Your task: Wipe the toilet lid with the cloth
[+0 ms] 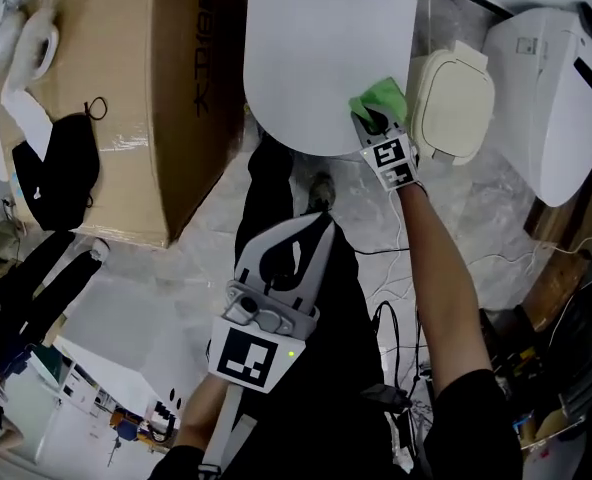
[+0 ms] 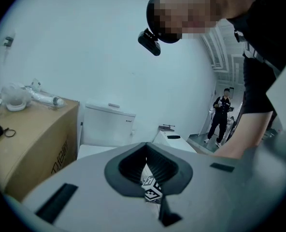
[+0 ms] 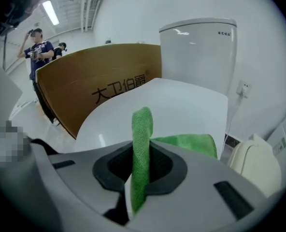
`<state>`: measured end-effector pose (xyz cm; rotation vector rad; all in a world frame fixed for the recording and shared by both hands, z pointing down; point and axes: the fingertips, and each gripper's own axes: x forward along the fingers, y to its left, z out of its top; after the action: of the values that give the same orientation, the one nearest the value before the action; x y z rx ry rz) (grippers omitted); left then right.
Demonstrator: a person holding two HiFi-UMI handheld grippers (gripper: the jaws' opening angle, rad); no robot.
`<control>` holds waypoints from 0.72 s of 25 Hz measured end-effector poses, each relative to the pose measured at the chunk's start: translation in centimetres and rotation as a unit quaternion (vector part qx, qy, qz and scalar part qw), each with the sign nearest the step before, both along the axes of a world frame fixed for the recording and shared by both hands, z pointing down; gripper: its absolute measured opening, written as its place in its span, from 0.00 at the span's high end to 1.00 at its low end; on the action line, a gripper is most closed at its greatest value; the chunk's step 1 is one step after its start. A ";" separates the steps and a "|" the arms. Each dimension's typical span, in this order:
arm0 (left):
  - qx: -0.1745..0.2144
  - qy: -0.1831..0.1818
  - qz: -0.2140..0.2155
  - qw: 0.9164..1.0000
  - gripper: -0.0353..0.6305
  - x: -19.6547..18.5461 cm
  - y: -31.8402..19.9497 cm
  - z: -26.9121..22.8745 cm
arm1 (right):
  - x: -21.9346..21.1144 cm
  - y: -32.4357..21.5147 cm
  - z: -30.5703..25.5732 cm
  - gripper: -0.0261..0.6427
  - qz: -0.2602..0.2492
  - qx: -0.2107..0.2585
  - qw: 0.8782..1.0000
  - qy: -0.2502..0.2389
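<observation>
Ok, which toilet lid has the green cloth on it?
The middle white lid, by the cardboard box, under the green cloth; the cream lid and far-right toilet are bare.

Pinched between the jaws of the right gripper (image 3: 142,152), the cloth (image 3: 142,123) is a matt green fabric with a fine nubbly weave, soft-looking like microfibre. The gripper's shell is smooth matt grey plastic, with darker, duller pads (image 3: 166,163) lining the jaws. The left gripper (image 2: 147,161) has the same finish. Just ahead of the right jaws, the toilet lid (image 3: 172,103) is smooth, white and glossy with a bright highlight; it is probably plastic. Beyond it the tank (image 3: 201,52) shines like glazed ceramic. Left of the jaws, the box (image 3: 94,71) is plain brown cardboard, matt and slightly rough.
</observation>
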<state>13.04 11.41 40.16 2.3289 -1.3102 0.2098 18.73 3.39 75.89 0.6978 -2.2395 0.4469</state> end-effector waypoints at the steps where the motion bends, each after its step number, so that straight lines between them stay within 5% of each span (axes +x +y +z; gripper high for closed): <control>1: 0.001 0.000 -0.004 1.000 0.94 0.0 0.4 -0.2 | 0.0 0.0 0.0 0.89 0.023 -0.006 1.000 -0.006; 8: -0.010 -0.012 -0.041 0.999 0.94 -2.5 3.8 -1.3 | -3.5 3.9 0.1 0.89 0.103 -0.096 0.988 -0.064; 12: -0.006 -0.017 -0.058 0.998 0.94 -4.3 4.4 -2.3 | -6.5 6.6 -1.1 0.89 0.163 -0.157 0.962 -0.152; 18: -0.002 -0.018 -0.071 0.997 0.94 -8.3 6.0 -4.2 | -8.6 6.9 -7.2 0.89 0.214 -0.130 0.945 -0.210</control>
<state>4.77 17.37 36.00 2.2270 -1.4858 0.2082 10.11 10.30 68.68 1.0232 -2.3409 1.1807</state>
